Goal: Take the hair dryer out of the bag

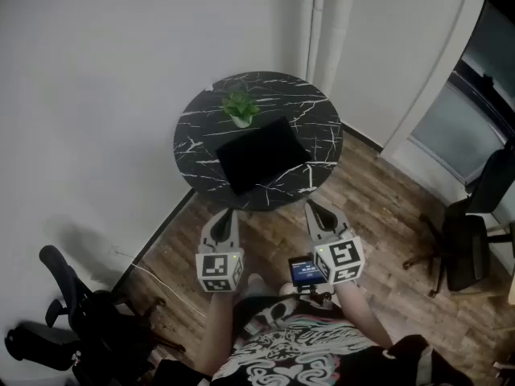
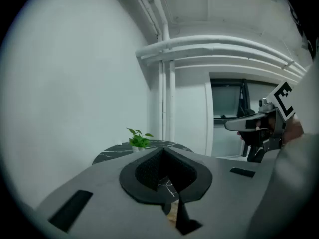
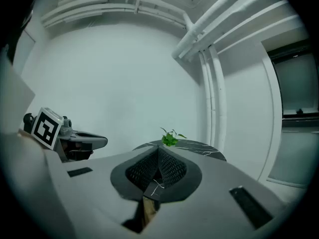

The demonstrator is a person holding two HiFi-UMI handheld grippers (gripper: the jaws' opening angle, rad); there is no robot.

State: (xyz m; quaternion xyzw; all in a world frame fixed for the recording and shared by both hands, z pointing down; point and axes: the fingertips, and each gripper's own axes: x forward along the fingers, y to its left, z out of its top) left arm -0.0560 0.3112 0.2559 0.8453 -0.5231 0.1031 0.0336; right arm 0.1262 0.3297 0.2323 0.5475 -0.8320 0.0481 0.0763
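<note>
A flat black bag [image 1: 261,155] lies on the round black marble table [image 1: 310,99]. No hair dryer shows; the bag hides whatever it holds. My left gripper [image 1: 226,215] and right gripper [image 1: 312,209] hang side by side over the floor, just short of the table's near edge, both pointing at it. Both are shut with nothing between the jaws. In the left gripper view the closed jaws [image 2: 164,156] meet in front of the table [image 2: 112,154], with the right gripper [image 2: 264,128] off to the side. The right gripper view shows its jaws [image 3: 157,156] closed too.
A small potted plant [image 1: 240,108] stands at the table's far side, behind the bag. White walls and vertical pipes [image 1: 322,22] close off the corner. One office chair [image 1: 72,320] stands at the lower left, another [image 1: 471,232] at the right beside a glass door.
</note>
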